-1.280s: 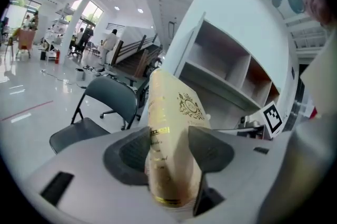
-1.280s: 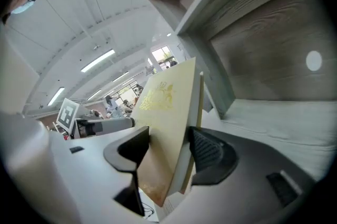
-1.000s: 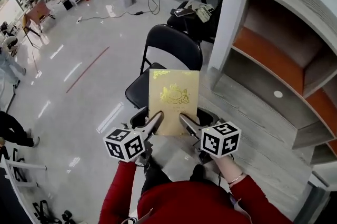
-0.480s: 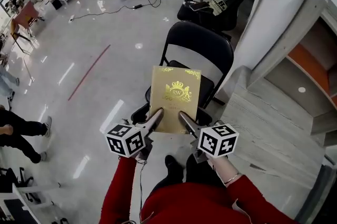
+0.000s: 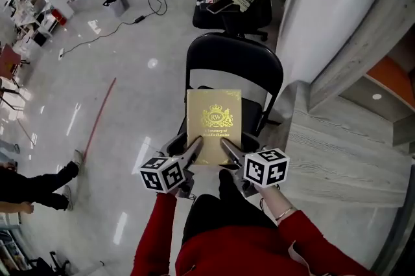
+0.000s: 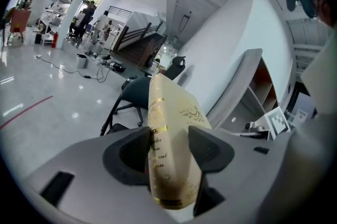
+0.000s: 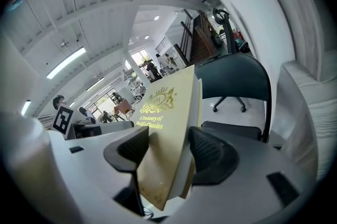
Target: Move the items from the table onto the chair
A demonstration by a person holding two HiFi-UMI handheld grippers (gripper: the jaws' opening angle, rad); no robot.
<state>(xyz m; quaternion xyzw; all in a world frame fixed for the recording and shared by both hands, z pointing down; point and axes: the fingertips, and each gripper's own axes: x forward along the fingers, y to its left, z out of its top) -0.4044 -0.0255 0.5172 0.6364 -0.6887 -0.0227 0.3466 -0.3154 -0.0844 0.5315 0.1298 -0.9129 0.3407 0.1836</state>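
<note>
The carrying step is in hand: the gold book is held in the air above the seat of the black chair. It is pinched at its near edge by the left tongs at the spine and by the right tongs at the page side. Next, the book should be lowered flat within the seat's edges before both tongs are spread.

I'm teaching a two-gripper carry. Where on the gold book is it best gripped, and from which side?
Grip the book at its near short edge, one gripper per corner, coming from that side. It is thin and flat, so the jaws can pinch across cover and back. The left gripper holds the spine corner, the right gripper the page-edge corner.
</note>
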